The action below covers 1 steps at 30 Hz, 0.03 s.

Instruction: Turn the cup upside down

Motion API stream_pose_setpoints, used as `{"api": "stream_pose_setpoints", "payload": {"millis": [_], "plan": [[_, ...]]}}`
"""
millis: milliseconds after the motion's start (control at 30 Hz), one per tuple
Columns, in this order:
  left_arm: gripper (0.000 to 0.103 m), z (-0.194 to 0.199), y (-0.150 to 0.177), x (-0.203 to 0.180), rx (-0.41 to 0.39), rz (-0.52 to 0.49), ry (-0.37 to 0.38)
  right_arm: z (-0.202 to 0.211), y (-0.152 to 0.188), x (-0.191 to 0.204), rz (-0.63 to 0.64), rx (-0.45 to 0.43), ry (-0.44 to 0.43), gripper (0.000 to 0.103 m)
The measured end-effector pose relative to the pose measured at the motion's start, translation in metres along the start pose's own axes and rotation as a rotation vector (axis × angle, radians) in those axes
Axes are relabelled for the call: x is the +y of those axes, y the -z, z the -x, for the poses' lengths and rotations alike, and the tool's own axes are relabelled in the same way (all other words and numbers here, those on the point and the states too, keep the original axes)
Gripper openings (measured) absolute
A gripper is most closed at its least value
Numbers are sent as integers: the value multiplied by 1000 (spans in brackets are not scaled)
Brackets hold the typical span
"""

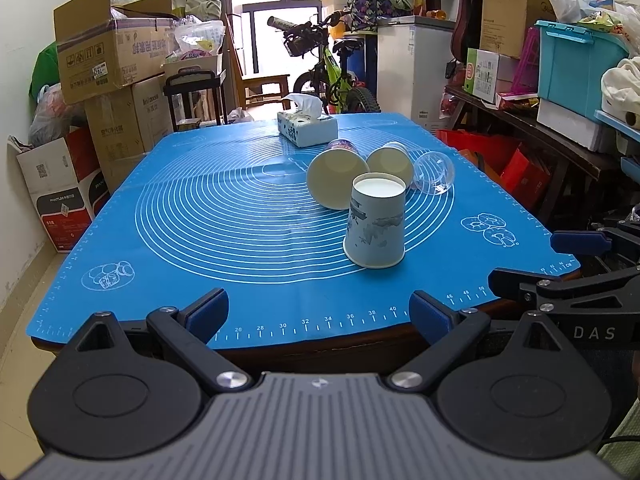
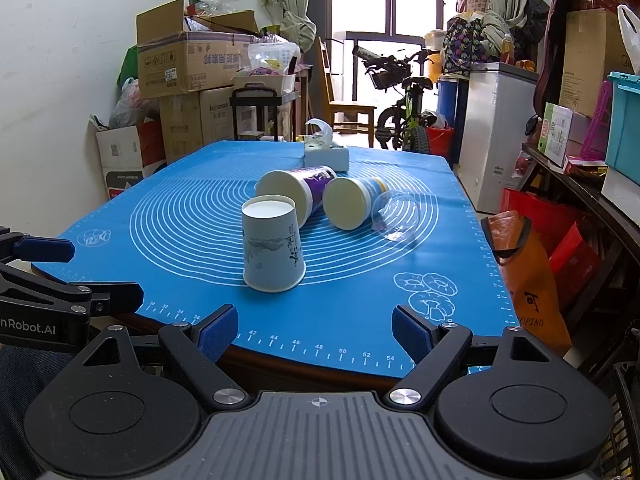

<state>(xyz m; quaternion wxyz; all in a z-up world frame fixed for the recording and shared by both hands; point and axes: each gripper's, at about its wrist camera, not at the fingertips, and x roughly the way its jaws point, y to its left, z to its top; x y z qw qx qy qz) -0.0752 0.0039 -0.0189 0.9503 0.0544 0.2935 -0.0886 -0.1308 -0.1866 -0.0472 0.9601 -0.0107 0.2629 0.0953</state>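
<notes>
A white paper cup with grey print stands upside down on the blue mat. Behind it lie three cups on their sides: a purple-printed paper cup, a second paper cup and a clear plastic cup. My left gripper is open and empty at the table's near edge. My right gripper is open and empty, also at the near edge, well short of the cups.
A tissue box sits at the far end of the mat. Cardboard boxes stand left of the table, a bicycle behind it, and shelves with bins and an orange bag on the right.
</notes>
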Motion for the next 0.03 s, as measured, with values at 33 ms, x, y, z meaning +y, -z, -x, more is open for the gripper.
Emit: {"api": "stream_pose_setpoints", "payload": {"millis": [33], "plan": [[96,0,0,0,2,0,0,0,0,0,0,0,0,86]]}}
